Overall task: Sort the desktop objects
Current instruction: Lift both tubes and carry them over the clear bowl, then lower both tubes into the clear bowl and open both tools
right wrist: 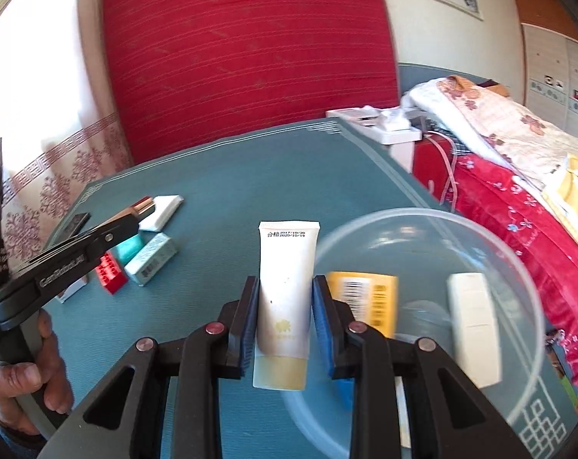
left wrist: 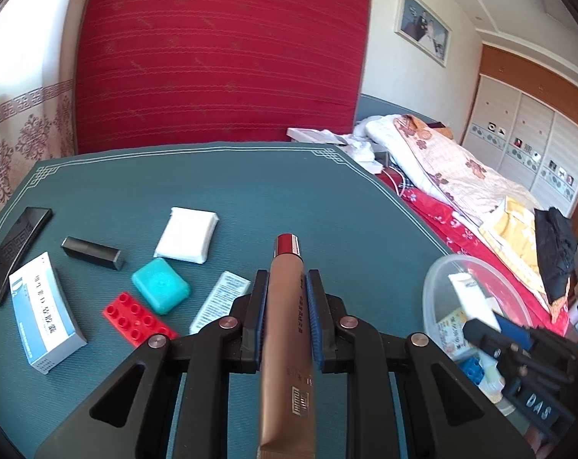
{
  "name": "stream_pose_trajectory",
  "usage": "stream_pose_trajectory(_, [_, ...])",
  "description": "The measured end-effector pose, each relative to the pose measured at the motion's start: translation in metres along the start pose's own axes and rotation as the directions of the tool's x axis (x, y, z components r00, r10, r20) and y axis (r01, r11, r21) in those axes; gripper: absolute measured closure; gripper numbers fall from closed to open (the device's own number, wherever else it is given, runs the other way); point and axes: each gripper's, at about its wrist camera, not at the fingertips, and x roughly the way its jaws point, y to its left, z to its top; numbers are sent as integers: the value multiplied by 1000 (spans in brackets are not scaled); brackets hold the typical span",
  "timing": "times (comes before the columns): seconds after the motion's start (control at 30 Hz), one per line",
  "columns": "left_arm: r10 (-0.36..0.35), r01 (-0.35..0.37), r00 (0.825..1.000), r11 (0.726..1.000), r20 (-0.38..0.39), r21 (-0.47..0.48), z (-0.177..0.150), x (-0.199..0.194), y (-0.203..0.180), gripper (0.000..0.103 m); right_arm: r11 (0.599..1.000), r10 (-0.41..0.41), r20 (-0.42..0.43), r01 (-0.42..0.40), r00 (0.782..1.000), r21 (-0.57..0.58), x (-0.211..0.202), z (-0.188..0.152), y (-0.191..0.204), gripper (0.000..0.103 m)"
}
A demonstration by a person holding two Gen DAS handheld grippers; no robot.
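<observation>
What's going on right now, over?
Left gripper shut on bronze tube. Right gripper shut on white tube, beside clear bowl. Nothing blocking.

Both cams rode on the grippers, angled down over the teal table (left wrist: pixel 250 191), close up. Left view faced the red mattress (left wrist: pixel 220 49) from table center; right view sat further right over the clear bowl (right wrist: pixel 526 267). The 2 shared table, mattress, bed (right wrist: pixel 518 145).

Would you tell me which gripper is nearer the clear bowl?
Right. The right gripper, shut on a white tube, is at the bowl's rim; the left gripper, holding a brown tube, is farther left.
</observation>
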Motion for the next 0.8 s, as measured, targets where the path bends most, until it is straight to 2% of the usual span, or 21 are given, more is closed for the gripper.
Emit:
stream_pose_trajectory(0.27, [-36, 36, 999, 998, -11, 45, -4, -2, -22, 82, 997, -59, 11, 58, 998, 45, -8, -1, -34, 73])
stream_pose_trajectory(0.6, [-109, 111, 993, 993, -34, 42, -4, -8, -40, 82, 988, -138, -24, 139, 990, 63, -16, -12, -68, 73])
stream_pose_trajectory(0.8, [-131, 134, 990, 988, -51, 75, -7, -9, -58, 82, 987, -143, -36, 146, 989, 69, -15, -13, -77, 72])
